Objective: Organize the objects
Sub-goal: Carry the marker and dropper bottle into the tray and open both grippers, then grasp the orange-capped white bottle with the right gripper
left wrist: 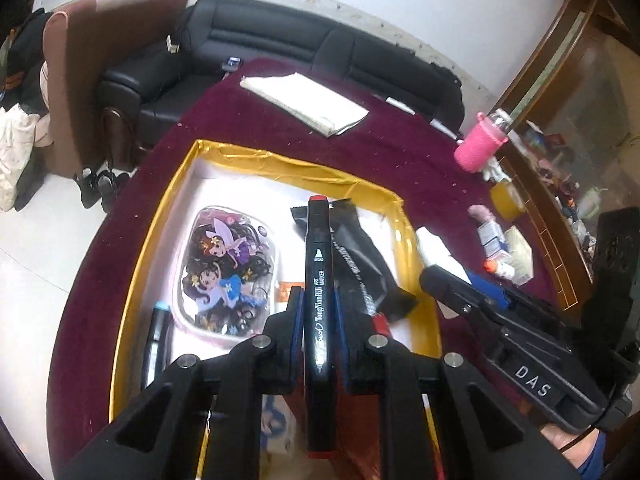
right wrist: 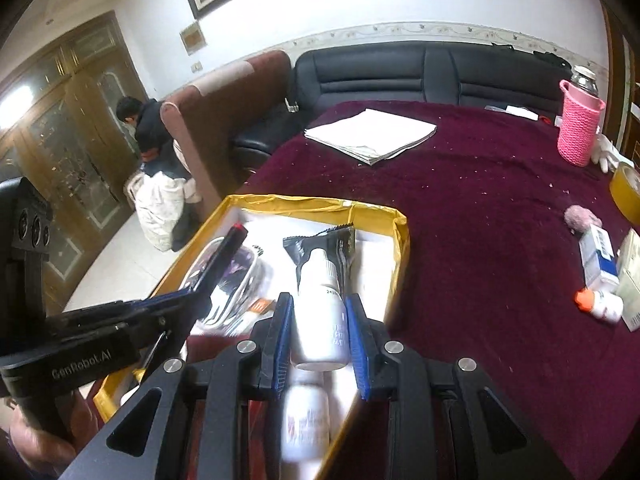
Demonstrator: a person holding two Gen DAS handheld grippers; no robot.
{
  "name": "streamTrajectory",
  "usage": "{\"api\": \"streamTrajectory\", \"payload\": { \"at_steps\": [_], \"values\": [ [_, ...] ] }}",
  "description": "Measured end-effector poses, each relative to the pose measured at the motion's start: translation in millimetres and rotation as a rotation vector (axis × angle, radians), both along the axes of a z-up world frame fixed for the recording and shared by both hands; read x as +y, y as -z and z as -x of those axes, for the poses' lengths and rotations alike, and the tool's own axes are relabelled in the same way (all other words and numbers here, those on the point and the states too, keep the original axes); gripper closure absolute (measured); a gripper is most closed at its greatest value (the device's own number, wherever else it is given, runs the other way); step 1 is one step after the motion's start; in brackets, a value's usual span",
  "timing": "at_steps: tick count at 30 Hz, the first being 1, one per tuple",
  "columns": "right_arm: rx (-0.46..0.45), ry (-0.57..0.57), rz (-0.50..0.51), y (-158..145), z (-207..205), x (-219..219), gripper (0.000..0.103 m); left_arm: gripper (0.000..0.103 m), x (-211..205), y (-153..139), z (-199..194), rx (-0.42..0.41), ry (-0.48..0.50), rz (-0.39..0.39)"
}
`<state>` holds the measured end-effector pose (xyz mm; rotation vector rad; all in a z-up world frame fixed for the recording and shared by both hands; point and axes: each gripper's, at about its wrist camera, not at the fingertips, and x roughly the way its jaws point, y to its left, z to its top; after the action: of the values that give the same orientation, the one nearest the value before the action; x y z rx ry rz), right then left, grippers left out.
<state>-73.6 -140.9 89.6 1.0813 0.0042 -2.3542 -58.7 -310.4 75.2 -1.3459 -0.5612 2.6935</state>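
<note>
Step in hand: loading the gold-lined box (left wrist: 168, 216) on the worktop (right wrist: 480, 200). The left claw (left wrist: 316, 300) is clamped on a black art marker (left wrist: 318, 264) with red end caps; the right claw (right wrist: 318, 312) grips a white dropper bottle (right wrist: 320, 312). Both hover above the box. Next: lower each, then release.

Even indoor light; fisheye bending, dark corners; motion blur near lower edge.
</note>
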Motion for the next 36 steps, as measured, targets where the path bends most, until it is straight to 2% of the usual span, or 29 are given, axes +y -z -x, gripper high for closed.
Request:
{"api": "streamTrajectory", "payload": {
  "at_steps": [6,14,15,17,19,20,22,29,32,36],
  "values": [
    [-0.014,0.029,-0.067,19,23,-13,0.074,0.089,-3,18,19,-0.053,-0.004,0.015],
    [-0.043,0.036,-0.07,33,33,-13,0.073,0.088,-1,27,25,-0.069,0.004,0.031],
    [-0.043,0.032,-0.07,33,33,-13,0.073,0.085,-1,26,24,-0.069,0.004,0.034],
    [-0.04,0.024,-0.069,32,30,-14,0.073,0.071,-2,25,24,-0.068,0.001,0.022],
    [-0.045,0.013,-0.077,31,28,-14,0.07,0.051,-3,21,21,-0.057,-0.01,0.016],
    [-0.049,0.009,-0.074,31,27,-13,0.068,0.049,-4,20,20,-0.055,-0.016,0.021],
    [-0.058,0.009,-0.058,29,24,-10,0.06,0.047,-5,14,16,-0.045,-0.026,0.02],
    [-0.027,0.003,0.007,10,6,8,0.054,0.045,-1,-2,-1,-0.022,-0.035,0.014],
    [-0.036,0.003,0.045,5,-1,22,0.05,0.04,6,-8,-8,-0.011,-0.031,0.014],
    [-0.049,0.014,0.094,1,-13,48,0.048,0.04,28,-16,-16,-0.001,0.009,0.033]
  ]
}}
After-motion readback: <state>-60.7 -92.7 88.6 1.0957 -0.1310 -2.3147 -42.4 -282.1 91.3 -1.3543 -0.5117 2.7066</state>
